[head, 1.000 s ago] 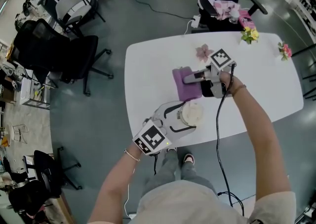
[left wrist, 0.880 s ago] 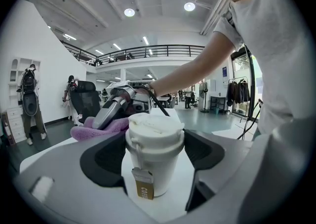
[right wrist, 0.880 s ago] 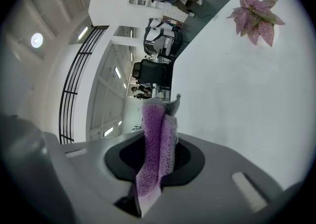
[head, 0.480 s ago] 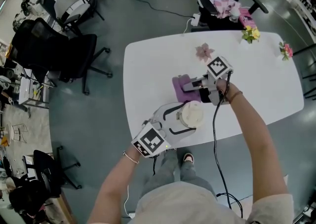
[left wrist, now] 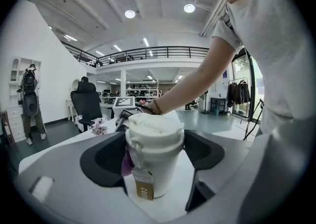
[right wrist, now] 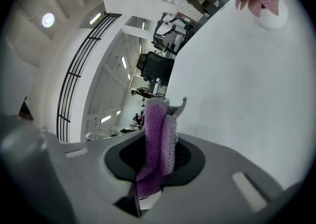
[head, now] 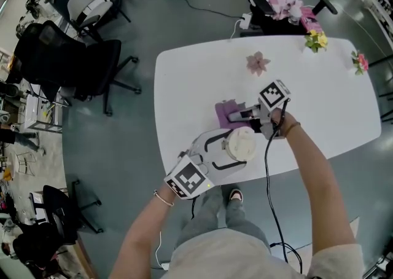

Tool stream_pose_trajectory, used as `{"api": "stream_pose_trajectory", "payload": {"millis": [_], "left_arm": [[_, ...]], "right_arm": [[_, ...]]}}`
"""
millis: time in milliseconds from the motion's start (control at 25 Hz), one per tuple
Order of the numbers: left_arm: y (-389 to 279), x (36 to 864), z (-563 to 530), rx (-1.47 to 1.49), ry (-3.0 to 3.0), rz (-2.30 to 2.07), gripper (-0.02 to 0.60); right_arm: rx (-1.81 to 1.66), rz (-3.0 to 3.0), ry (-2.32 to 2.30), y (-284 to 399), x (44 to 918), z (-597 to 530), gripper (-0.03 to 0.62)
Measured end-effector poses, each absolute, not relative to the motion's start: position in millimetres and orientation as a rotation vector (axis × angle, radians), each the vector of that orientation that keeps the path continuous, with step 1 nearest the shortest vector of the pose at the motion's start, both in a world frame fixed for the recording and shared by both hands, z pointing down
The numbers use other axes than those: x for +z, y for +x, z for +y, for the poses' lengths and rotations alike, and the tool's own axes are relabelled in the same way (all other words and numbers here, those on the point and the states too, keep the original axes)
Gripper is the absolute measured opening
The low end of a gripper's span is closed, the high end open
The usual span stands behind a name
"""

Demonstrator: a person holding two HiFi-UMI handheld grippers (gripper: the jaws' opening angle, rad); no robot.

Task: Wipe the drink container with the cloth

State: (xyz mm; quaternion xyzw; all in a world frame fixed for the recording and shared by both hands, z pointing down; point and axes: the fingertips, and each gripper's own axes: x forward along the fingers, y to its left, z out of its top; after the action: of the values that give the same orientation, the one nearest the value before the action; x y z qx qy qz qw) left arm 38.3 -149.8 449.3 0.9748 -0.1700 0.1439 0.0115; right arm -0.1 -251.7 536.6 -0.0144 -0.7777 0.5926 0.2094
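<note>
A white lidded drink cup [left wrist: 154,154] with a brown label stands upright on the white table [head: 319,99] near its front edge. My left gripper [head: 235,147] is shut on the cup, one jaw on each side. Just beyond the cup, my right gripper [head: 244,113] is shut on a purple cloth [head: 225,112]. In the right gripper view the cloth [right wrist: 155,144] stands bunched between the jaws. In the left gripper view a strip of cloth [left wrist: 127,164] shows right behind the cup's left side; whether they touch I cannot tell.
A pink paper flower [head: 257,62] lies further back on the table. Yellow flowers [head: 317,39] and a pink one [head: 359,61] sit at the far right corner. Black office chairs [head: 92,72] stand to the left, and another chair with pink things [head: 279,1] behind the table.
My right gripper has drawn the purple cloth off its flat spot and toward the cup, nearer the person. The left gripper and the cup have barely moved.
</note>
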Motion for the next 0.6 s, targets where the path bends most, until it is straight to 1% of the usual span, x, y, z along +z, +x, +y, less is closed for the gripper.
{"api": "stream_pose_trajectory", "payload": {"millis": [280, 600], "left_arm": [[37.7, 448.1, -151.5, 0.441, 3.042, -0.528, 0.374], [38.8, 448.1, -151.8, 0.438, 3.042, -0.531, 0.374]], "right_arm": [[1.643, -2.178, 0.000, 4.0, 553.8, -251.3, 0.064], [1.455, -2.233, 0.095, 9.2, 576.8, -254.5, 0.064]]}}
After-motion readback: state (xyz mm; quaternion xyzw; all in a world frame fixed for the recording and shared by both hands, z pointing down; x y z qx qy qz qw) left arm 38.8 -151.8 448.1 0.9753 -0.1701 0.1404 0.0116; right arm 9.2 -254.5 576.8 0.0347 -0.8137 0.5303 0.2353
